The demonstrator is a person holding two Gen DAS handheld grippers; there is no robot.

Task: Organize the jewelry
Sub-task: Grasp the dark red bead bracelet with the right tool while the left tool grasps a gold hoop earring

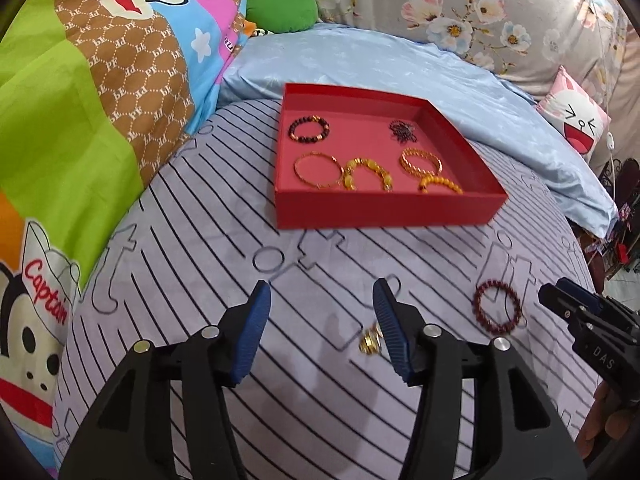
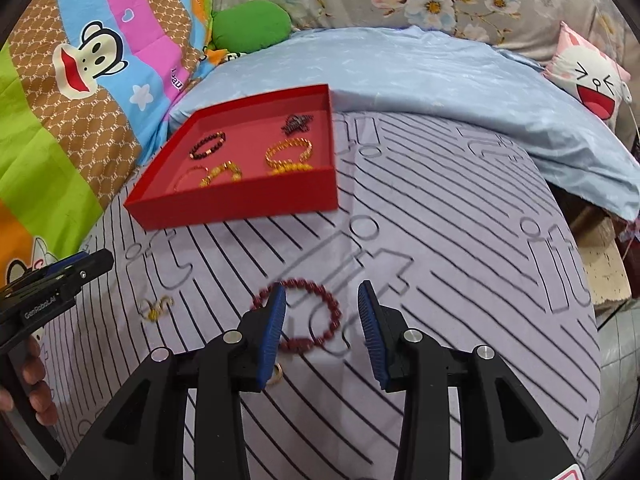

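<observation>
A red tray (image 1: 384, 208) (image 2: 240, 206) on the striped bed holds several bracelets, gold, amber and dark beaded. A dark red bead bracelet (image 1: 498, 307) (image 2: 316, 314) lies loose on the sheet. My right gripper (image 2: 322, 328) is open above it, its left finger over the bracelet's left side. A small gold piece (image 1: 370, 342) (image 2: 158, 307) lies on the sheet beside the right finger of my open, empty left gripper (image 1: 322, 328). A gold ring (image 2: 277, 374) peeks out under my right gripper's left finger. Each gripper shows at the other view's edge (image 1: 560, 300) (image 2: 86, 266).
A cartoon monkey quilt (image 1: 80, 120) rises at the left. A light blue sheet (image 1: 440, 68) and floral pillow (image 1: 480, 8) lie behind the tray, with a green cushion (image 1: 280, 4) and a pink face cushion (image 1: 576, 120). The bed edge drops off at the right (image 2: 600, 320).
</observation>
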